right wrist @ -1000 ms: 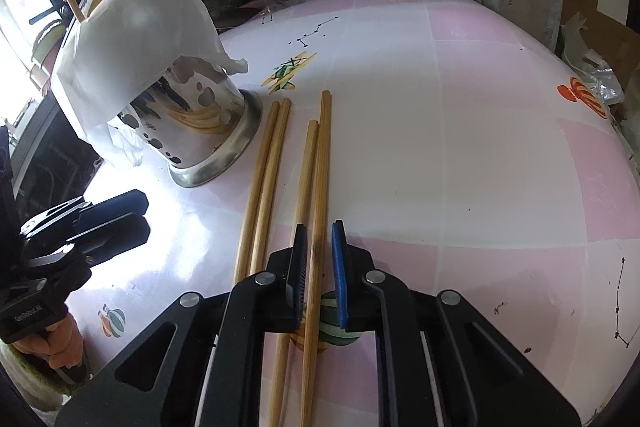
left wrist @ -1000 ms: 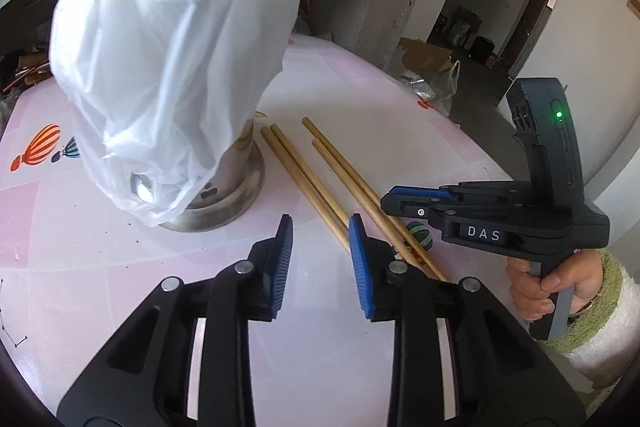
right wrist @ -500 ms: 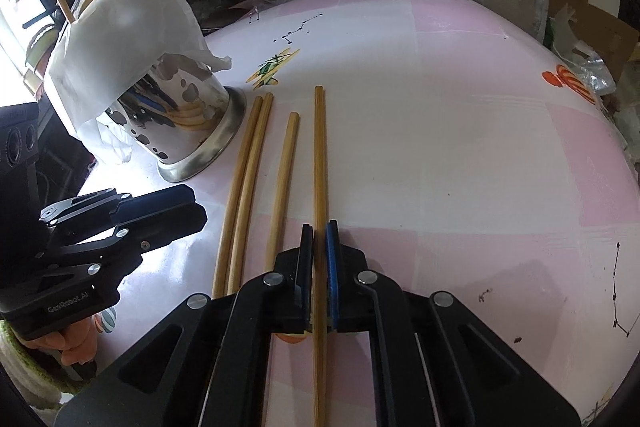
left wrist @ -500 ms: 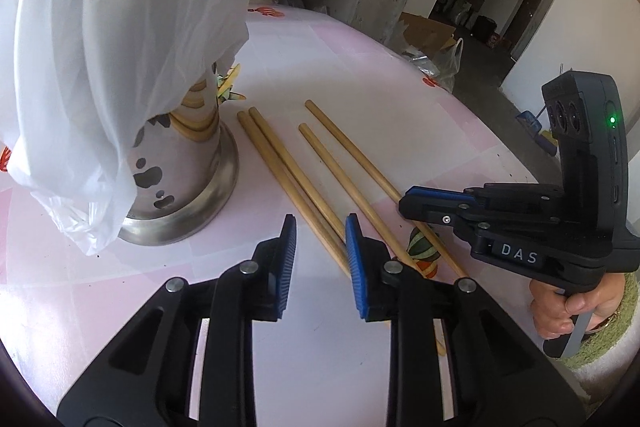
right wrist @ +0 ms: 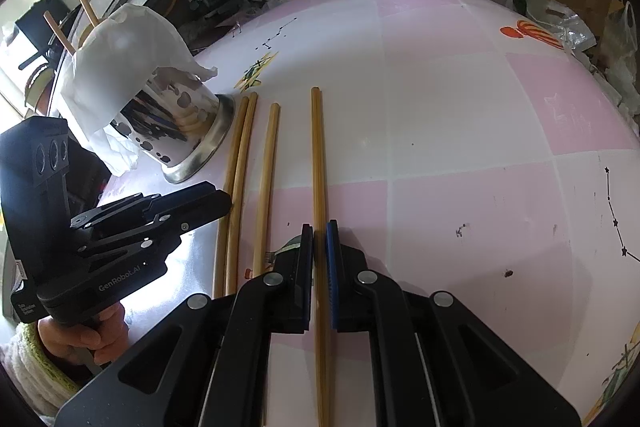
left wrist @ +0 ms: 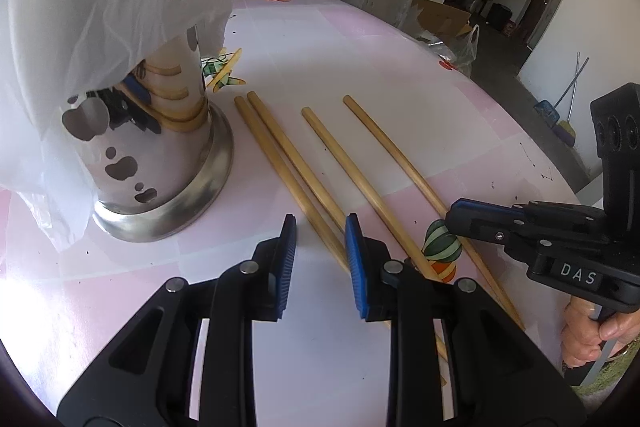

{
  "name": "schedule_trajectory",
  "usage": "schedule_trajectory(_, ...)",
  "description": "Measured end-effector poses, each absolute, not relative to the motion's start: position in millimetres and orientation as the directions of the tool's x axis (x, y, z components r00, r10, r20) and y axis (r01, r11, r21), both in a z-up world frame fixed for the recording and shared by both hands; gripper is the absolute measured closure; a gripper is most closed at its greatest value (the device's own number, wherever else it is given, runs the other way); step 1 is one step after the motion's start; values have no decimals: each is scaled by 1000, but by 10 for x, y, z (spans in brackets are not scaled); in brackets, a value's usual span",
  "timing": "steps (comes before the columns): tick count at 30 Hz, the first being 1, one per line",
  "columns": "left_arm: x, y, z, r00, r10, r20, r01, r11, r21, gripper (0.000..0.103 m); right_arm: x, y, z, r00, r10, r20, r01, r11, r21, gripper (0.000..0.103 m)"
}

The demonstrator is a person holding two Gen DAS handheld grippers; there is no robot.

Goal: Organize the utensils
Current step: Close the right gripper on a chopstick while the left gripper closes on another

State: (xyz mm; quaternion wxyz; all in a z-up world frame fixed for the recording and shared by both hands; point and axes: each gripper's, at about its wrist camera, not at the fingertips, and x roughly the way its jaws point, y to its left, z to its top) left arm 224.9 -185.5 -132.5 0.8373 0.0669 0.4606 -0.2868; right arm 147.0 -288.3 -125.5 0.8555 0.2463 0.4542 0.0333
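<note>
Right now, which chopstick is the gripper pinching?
The chopstick lying farthest from the metal holder. It runs between the right gripper pads, which are shut on it; the other three chopsticks lie free.

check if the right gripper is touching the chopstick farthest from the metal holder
Touching. In the right wrist view the right gripper has both pads closed against the sides of the far chopstick, which runs straight between them with no gap visible.

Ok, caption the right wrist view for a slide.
Right claw shut on one long bamboo chopstick, three more beside a perforated steel holder.
</note>
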Motion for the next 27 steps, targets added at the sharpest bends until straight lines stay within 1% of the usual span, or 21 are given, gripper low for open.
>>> schedule_trajectory(7, 2208, -1840, -1334, 439, -377, -816, 525, 844, -108, 79, 1456, -2903, -1267, 587, 290, -756, 169, 870, 464, 96)
schedule_trajectory(9, 2203, -1836, -1334, 444, -362, -820, 522, 848, -92, 80, 1454, -2900, -1268, 588, 288, -756, 169, 870, 463, 96)
schedule_trajectory(10, 2198, -1811, -1331, 446, -356, -821, 520, 850, -86, 82, 1454, -2899, -1268, 588, 286, -756, 169, 871, 461, 96)
schedule_trajectory(12, 2195, -1807, -1337, 453, -339, -824, 514, 855, -69, 90, 1457, -2886, -1264, 586, 281, -760, 171, 874, 455, 96)
schedule_trajectory(14, 2171, -1757, -1334, 460, -325, -826, 508, 859, -56, 95, 1450, -2872, -1256, 584, 275, -764, 174, 876, 449, 96)
schedule_trajectory(20, 2082, -1641, -1324, 459, -313, -831, 500, 864, -50, 96, 1367, -2861, -1252, 577, 275, -769, 188, 872, 452, 96)
schedule_trajectory(27, 1849, -1317, -1310, 445, -307, -841, 463, 883, -78, 98, 1162, -2829, -1257, 557, 302, -774, 189, 861, 472, 96)
